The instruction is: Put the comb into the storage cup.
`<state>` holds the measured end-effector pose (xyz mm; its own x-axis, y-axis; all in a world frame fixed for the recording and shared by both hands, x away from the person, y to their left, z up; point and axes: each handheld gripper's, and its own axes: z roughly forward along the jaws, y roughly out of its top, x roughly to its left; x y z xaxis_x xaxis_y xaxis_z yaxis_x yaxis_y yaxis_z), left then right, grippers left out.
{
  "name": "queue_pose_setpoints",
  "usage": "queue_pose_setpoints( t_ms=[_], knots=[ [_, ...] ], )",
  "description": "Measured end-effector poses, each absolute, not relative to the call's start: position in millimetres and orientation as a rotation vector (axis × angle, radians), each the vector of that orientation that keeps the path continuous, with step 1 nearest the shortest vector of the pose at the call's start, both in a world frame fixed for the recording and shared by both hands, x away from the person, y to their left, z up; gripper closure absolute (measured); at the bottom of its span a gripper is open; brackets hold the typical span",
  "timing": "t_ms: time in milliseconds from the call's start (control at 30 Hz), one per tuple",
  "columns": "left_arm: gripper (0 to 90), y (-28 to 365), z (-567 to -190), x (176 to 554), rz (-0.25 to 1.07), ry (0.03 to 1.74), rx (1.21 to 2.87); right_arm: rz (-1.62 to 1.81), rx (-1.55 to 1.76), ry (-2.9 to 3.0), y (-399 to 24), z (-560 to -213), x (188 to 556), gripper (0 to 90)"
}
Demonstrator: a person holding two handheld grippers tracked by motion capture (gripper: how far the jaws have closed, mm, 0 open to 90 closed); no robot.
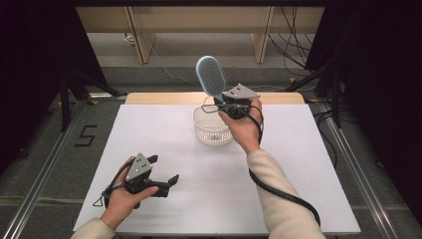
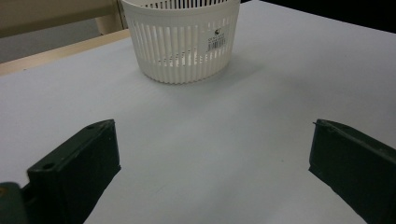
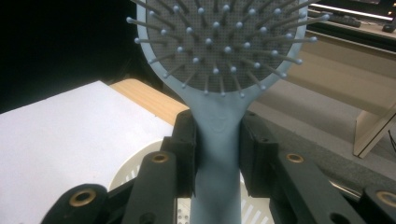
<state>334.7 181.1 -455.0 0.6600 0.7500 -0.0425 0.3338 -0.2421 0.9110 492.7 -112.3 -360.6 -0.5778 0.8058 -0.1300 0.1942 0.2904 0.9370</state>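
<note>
The right claw is clamped on the handle of a pale blue hairbrush, held above the far rim of the white slotted basket that stands on the white table. In the right gripper view the handle runs straight up between the two black jaws, which press on it from both sides, and the bristled head rises just beyond the jaw tips. From the high view the brush leans up and away from the person, bristles turned toward the camera, head well clear of the basket. The left claw sits low over the near left part of the table, jaws spread wide with nothing between them, well apart from the basket ahead of it
</note>
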Motion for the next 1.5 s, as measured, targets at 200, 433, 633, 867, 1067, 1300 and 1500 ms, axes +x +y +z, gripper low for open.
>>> queue_pose_setpoints(
  t_ms=[200, 433, 633, 867, 1067, 1300, 1500],
  knots=[
    [1.1, 181, -455, 335, 0.500, 0.861, 1.837, 1.296, 0.899, 1.951, -112, -362, 496, 70.4],
    [1.1, 181, -455, 334, 0.499, 0.861, 1.835, 1.300, 0.897, 1.954, -111, -364, 498, 70.4],
    [1.1, 181, -455, 334, 0.500, 0.859, 1.836, 1.309, 0.889, 1.953, -111, -365, 500, 70.4],
    [1.1, 181, -455, 334, 0.502, 0.859, 1.835, 1.304, 0.892, 1.950, -109, -367, 505, 70.4],
    [1.1, 181, -455, 334, 0.500, 0.859, 1.833, 1.299, 0.888, 1.956, -109, -369, 508, 70.4],
    [1.1, 181, -455, 334, 0.501, 0.858, 1.834, 1.288, 0.888, 1.963, -109, -372, 510, 70.3],
    [1.1, 181, -455, 334, 0.501, 0.858, 1.833, 1.283, 0.895, 1.961, -110, -375, 512, 70.4]
  ],
)
